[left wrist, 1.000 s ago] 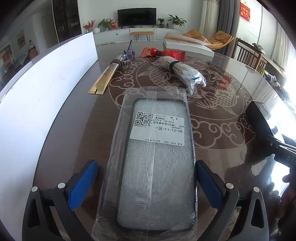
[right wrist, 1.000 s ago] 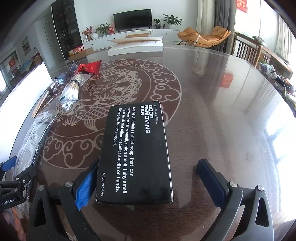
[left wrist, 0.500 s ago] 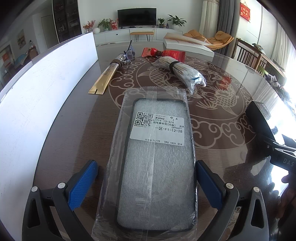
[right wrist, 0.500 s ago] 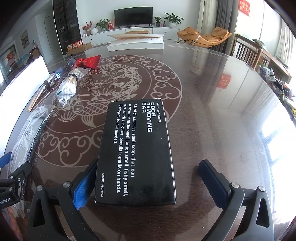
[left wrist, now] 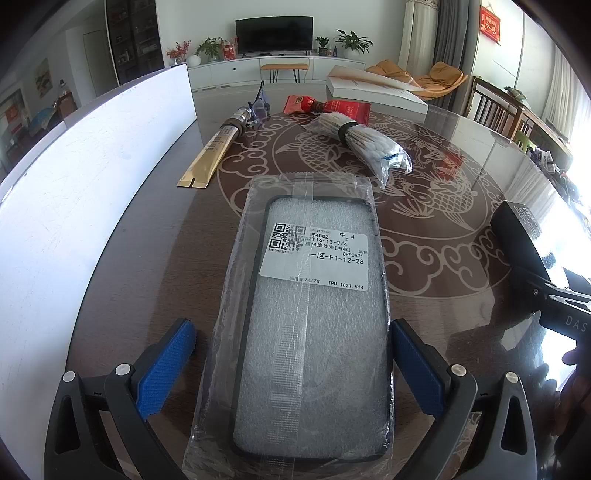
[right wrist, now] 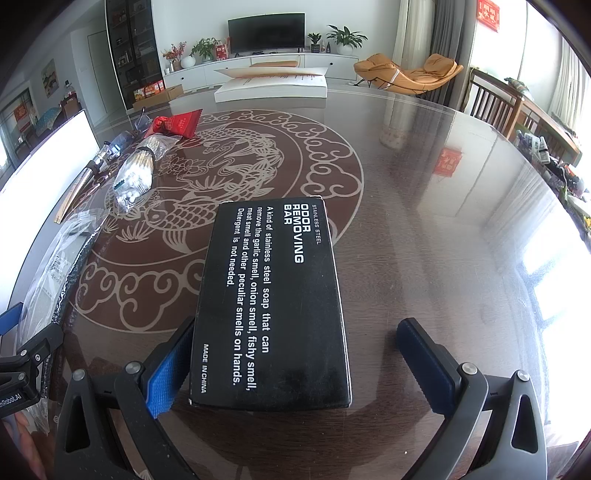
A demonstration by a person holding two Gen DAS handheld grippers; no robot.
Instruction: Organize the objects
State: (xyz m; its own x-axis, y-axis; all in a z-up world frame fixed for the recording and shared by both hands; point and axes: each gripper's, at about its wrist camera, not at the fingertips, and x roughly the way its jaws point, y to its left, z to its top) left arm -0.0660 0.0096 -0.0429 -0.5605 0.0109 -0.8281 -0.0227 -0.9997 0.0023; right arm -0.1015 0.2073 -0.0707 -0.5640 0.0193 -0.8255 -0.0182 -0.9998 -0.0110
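Left wrist view: both grippers [left wrist: 293, 363] [right wrist: 299, 363] gape over a glossy patterned table [left wrist: 424, 229], television [left wrist: 275, 35] beyond.

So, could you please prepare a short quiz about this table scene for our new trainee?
1. True or false: the left gripper has its jaws shut on the bagged phone case.
2. What lies between the jaws of the right gripper? A) a black box B) a glass cup C) a banana
3. Fill in: the largest words printed on the black box are ____ ____ ____.

Key: 1 false, the jaws stand open on either side of the case. 2 A. 3 ODOR REMOVING BAR.
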